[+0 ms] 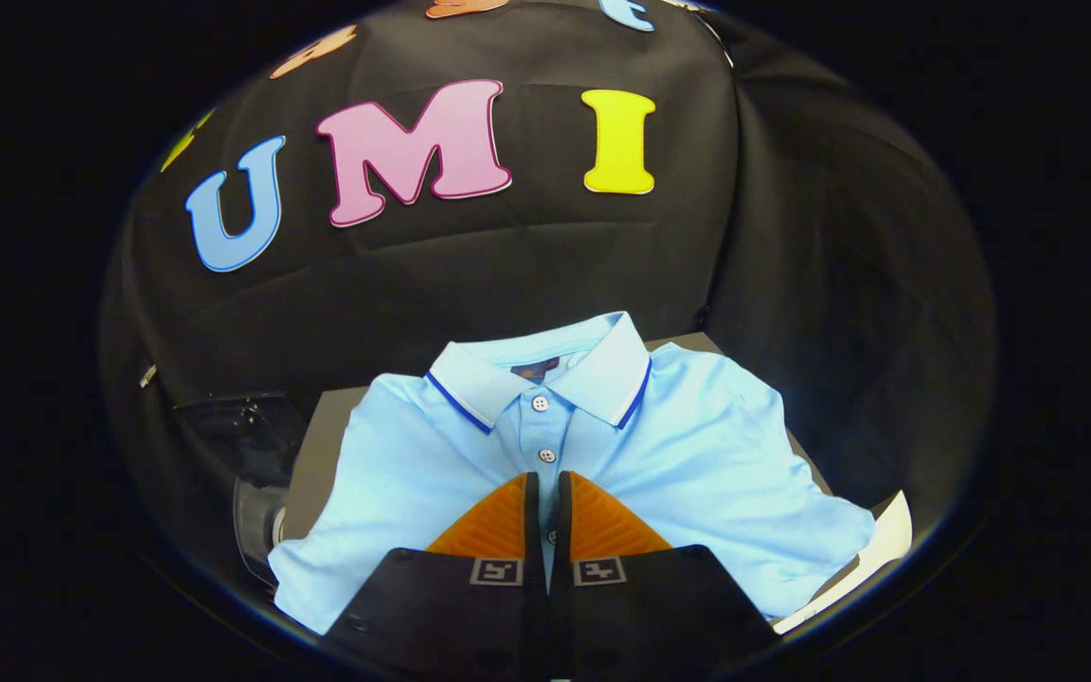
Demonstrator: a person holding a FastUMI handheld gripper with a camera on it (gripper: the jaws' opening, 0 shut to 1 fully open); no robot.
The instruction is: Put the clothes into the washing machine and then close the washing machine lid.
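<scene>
A light blue polo shirt (697,464) with a dark-trimmed collar lies spread flat on a grey table (313,455), its collar pointing away from me. My gripper (547,476) is low over the shirt's buttoned placket, just below the second button. Its fingers are shut to a narrow slit, through which a strip of the blue fabric shows. The cloth around the fingertips looks smooth and unpulled. To the left of the table, lower down, I see a dark glossy part (233,431) and a grey rounded body (254,530), seemingly the washing machine with its lid up.
The black cloth wall stands close behind the table and wraps round on the right. A white sheet or board (886,545) pokes out from under the shirt's right sleeve at the table's near right corner.
</scene>
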